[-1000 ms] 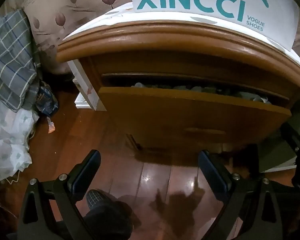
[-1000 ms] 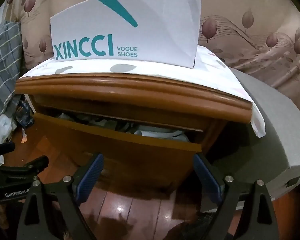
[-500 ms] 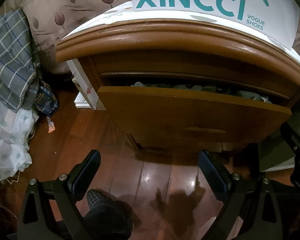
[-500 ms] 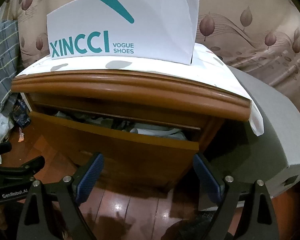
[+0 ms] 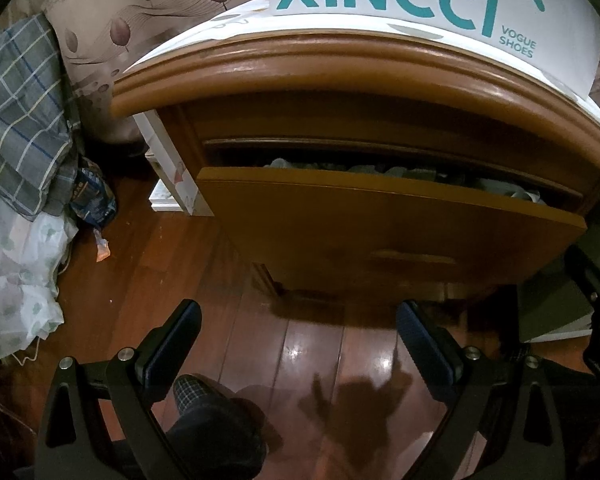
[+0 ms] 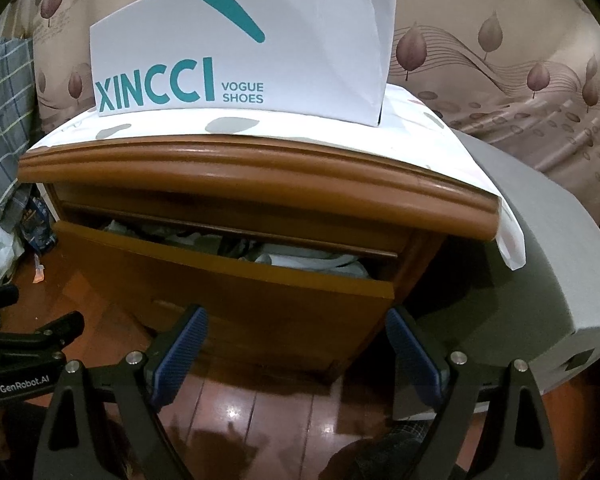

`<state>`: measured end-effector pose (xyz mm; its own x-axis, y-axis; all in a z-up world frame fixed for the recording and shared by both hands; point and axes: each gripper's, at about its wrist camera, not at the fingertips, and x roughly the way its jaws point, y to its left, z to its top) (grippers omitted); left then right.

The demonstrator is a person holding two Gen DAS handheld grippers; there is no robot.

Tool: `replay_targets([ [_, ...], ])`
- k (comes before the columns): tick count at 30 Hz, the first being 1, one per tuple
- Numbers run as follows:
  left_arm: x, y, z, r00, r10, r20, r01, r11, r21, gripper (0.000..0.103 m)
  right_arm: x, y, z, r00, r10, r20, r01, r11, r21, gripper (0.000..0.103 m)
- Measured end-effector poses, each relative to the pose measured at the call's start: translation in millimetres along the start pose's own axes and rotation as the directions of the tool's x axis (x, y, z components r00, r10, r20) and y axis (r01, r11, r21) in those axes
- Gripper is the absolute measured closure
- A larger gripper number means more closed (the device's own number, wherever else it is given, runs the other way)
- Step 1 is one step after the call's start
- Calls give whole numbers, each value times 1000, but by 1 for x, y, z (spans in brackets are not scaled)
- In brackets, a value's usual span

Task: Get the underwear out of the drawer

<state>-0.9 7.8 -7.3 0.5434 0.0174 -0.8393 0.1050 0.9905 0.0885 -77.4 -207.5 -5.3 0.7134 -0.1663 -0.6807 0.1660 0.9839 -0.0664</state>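
The underwear (image 6: 308, 258) lay crumpled inside the drawer (image 6: 236, 280), which stood partly pulled out of the nightstand (image 6: 260, 176). Only the right view showed the pale folds clearly; the left view showed a checked cloth (image 5: 20, 120). Both the left gripper (image 5: 298, 344) and right gripper (image 6: 296, 344) hung spread apart, empty, above the floor (image 5: 204, 264).

One wooden nightstand (image 6: 236, 184) stands here, with one drawer (image 6: 220, 288) pulled out below its top. One white shoebox (image 6: 244, 52) sits on the nightstand. Two grippers are in front of it: the left gripper (image 5: 298, 344) and the right gripper (image 6: 296, 348).
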Motion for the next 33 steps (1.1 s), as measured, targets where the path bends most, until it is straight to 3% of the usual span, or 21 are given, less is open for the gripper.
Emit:
replay_targets([
  [33,1,-2,3,1000,0,-5,0,1000,3,6,3,4,0,1000,5,-13,-5,1000,-4,10],
])
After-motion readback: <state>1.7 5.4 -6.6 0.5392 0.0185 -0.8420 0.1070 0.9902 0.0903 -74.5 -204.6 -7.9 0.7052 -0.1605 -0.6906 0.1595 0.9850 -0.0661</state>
